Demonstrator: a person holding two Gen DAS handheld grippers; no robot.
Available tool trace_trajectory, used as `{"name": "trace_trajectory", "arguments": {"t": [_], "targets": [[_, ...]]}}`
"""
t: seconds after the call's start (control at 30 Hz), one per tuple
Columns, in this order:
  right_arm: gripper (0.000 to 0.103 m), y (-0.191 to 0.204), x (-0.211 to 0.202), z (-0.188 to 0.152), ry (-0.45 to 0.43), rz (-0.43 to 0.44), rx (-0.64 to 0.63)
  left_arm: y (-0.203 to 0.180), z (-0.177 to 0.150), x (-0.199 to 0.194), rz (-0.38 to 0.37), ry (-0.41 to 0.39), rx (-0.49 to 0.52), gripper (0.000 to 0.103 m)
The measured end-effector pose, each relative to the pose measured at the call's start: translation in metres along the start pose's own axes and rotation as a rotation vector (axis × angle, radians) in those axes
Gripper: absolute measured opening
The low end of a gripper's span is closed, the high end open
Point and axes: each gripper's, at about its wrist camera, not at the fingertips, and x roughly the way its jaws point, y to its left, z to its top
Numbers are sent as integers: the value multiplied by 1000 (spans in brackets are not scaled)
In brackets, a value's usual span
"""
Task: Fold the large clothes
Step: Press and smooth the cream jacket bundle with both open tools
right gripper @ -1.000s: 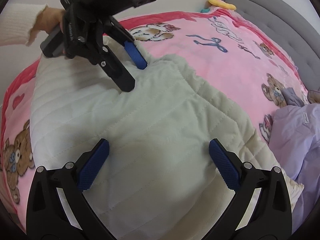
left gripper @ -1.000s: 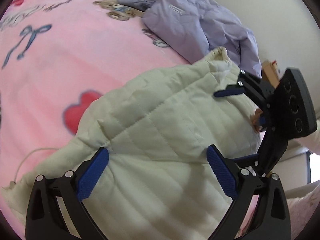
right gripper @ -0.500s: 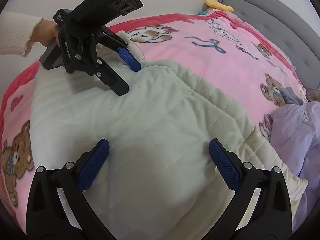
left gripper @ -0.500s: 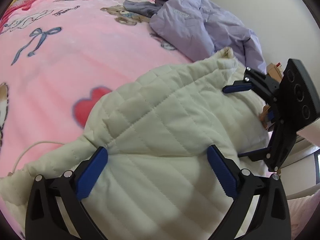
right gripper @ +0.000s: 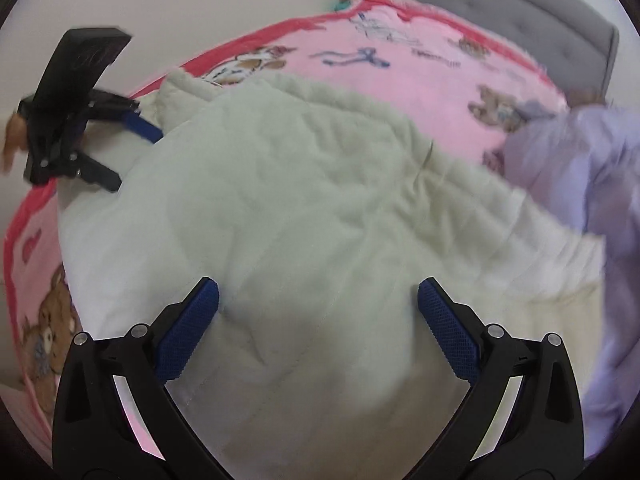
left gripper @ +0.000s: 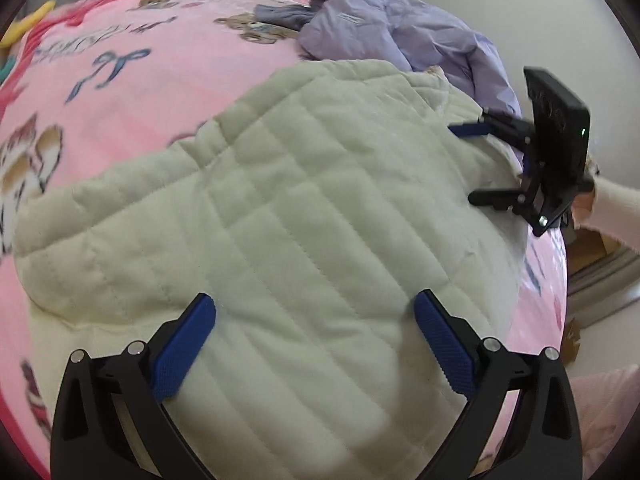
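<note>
A cream quilted garment lies spread on the pink bed and fills the middle of both views. My left gripper is open, its blue pads wide apart just over the garment's near part. My right gripper is open too, over the garment's other end. Each gripper shows in the other's view: the right one at the garment's far right edge, the left one at its far left edge. Both hold nothing.
A pink blanket with bear and bow prints covers the bed. A crumpled lilac jacket lies beyond the cream garment, also at the right in the right wrist view. A grey headboard stands behind. The bed edge is at the right.
Both grippers have drawn back and apart along the garment. The garment now lies flatter and wider. The right wrist view is blurred from motion. Both stay open.
</note>
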Motion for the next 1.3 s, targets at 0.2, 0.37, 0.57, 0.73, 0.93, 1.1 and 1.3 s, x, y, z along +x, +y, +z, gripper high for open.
{"name": "trace_trajectory", "arguments": {"t": [0.2,0.37,0.57,0.73,0.93,1.1,1.3], "targets": [[95,-6,15,-8,6,47,51,0,-1,3,17,-9,-1,98],[96,-7,20,-13,-6,65,46,4,-10,8,7,-41,-32,99],[95,-12,0,-3,-1,81,78,-1,-5,-6,41,-26,-65,98],[95,-49,-40,5,-131,-47,158,18,1,-50,78,-151,-178,98],[95,-109,-7,13,0,-75,262,72,22,-26,-13,-24,-350,98],[95,-127,43,9,180,-28,260,100,20,-5,-100,19,-436,98],[95,-118,53,5,181,-67,218,100,14,2,-93,36,-383,98]]}}
